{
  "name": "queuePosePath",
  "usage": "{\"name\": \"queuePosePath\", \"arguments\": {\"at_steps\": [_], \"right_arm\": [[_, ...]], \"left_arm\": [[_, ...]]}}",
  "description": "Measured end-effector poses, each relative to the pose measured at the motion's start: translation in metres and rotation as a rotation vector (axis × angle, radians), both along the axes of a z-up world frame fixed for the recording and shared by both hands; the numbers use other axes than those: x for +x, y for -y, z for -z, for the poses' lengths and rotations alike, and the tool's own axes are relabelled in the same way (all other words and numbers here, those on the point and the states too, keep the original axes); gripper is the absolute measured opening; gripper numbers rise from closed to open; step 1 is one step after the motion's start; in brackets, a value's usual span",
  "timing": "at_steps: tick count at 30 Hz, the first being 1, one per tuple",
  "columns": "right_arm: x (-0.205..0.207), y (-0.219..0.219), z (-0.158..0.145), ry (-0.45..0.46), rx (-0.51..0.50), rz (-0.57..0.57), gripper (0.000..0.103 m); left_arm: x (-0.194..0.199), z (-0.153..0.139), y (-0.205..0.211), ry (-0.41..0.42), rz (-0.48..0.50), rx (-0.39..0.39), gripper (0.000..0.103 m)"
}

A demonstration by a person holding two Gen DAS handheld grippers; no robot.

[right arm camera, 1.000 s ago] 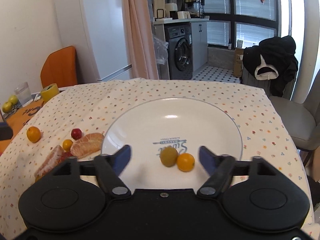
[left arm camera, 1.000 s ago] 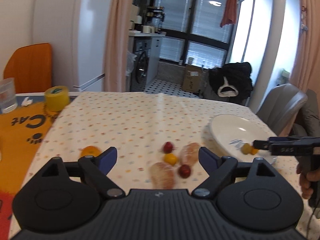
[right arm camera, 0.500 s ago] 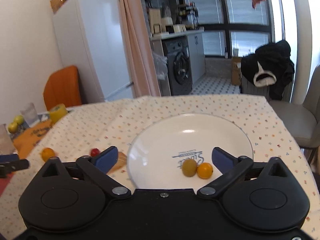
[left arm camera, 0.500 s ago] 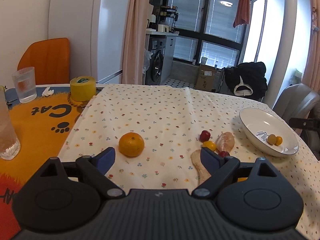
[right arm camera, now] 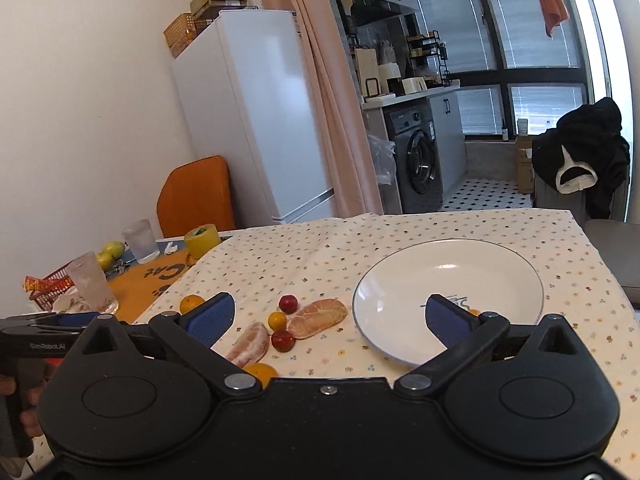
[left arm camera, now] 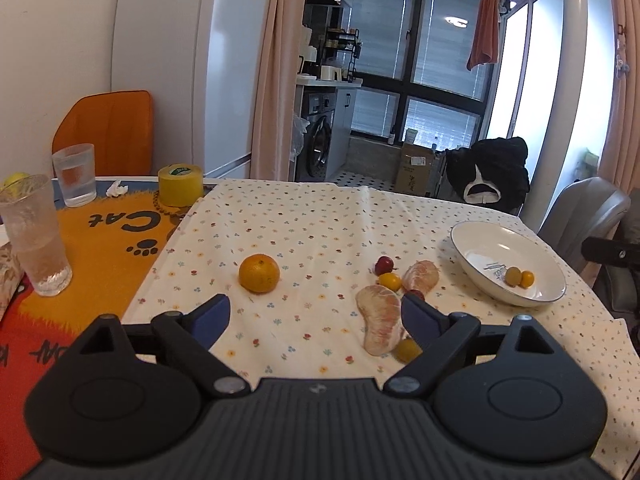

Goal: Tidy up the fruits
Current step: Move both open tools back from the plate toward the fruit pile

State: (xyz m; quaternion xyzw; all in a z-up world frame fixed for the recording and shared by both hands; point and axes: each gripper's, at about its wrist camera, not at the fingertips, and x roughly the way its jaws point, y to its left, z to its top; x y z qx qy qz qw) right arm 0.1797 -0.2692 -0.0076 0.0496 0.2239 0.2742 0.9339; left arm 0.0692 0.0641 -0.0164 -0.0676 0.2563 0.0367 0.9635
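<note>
A white plate (left arm camera: pixel 472 240) (right arm camera: pixel 400 280) sits at the table's right and holds a small green fruit (left arm camera: pixel 511 275) and a small orange fruit (left arm camera: pixel 527 279). Left of it lie two peeled pomelo segments (left arm camera: pixel 380 324) (right arm camera: pixel 318 317), red cherry fruits (left arm camera: pixel 384 265) (right arm camera: pixel 288 303), small yellow fruits (left arm camera: pixel 389 281) (right arm camera: pixel 277 320) and a mandarin (left arm camera: pixel 259 273) (right arm camera: pixel 191 303). My left gripper (left arm camera: pixel 316 314) is open and empty, above the near table edge. My right gripper (right arm camera: pixel 328 314) is open and empty, held back from the plate.
Two water glasses (left arm camera: pixel 36 236) (left arm camera: pixel 75 174), a yellow tape roll (left arm camera: pixel 179 185) and an orange cat mat (left arm camera: pixel 100 240) fill the table's left. A red basket (right arm camera: pixel 50 286) and pears (right arm camera: pixel 110 250) are far left. A grey chair (left arm camera: pixel 588 216) stands at the right.
Both grippers have drawn back and up from the table. The left one swung left off the fruit cluster; the right one rose away from the plate, so the fruits look smaller.
</note>
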Motion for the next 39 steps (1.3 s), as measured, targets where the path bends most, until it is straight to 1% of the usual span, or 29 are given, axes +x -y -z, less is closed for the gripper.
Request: {"name": "queuePosePath", "arguments": {"at_steps": [3,7,12,17,19,21,25,28,30,34,39], "right_arm": [[-0.008,0.000,-0.001,0.024,-0.036,-0.014,0.103],[-0.016,0.004,0.001,0.039,-0.010,-0.051,0.103],[-0.022,0.007,0.001,0.037,-0.010,-0.066,0.103],[-0.033,-0.005,0.004,0.073,-0.091,-0.087,0.103],[-0.035,-0.011,0.007,0.066,-0.126,-0.101,0.103],[-0.037,-0.015,0.009,0.053,-0.139,-0.116,0.103],[-0.037,-0.020,0.014,-0.002,-0.151,-0.144,0.103],[-0.035,-0.021,0.017,-0.045,-0.162,-0.148,0.103],[-0.036,-0.022,0.018,-0.054,-0.182,-0.160,0.103],[-0.036,-0.022,0.018,-0.068,-0.185,-0.191,0.103],[-0.032,-0.025,0.018,-0.086,-0.200,-0.208,0.103]], "left_arm": [[-0.009,-0.004,0.009,-0.003,-0.008,0.015,0.091],[-0.020,-0.005,0.016,0.000,-0.029,-0.020,0.091],[-0.030,-0.006,0.023,0.011,-0.087,-0.037,0.091],[-0.033,-0.004,0.031,-0.016,-0.102,-0.023,0.091],[-0.034,-0.004,0.034,-0.026,-0.103,-0.021,0.091],[-0.033,-0.003,0.037,-0.035,-0.105,-0.013,0.091],[-0.031,0.000,0.043,-0.066,-0.106,0.002,0.091],[-0.029,0.002,0.044,-0.092,-0.104,-0.007,0.091],[-0.028,0.004,0.045,-0.105,-0.093,-0.011,0.091],[-0.025,0.006,0.047,-0.129,-0.079,-0.003,0.091],[-0.023,0.005,0.049,-0.138,-0.061,0.000,0.091]]}}
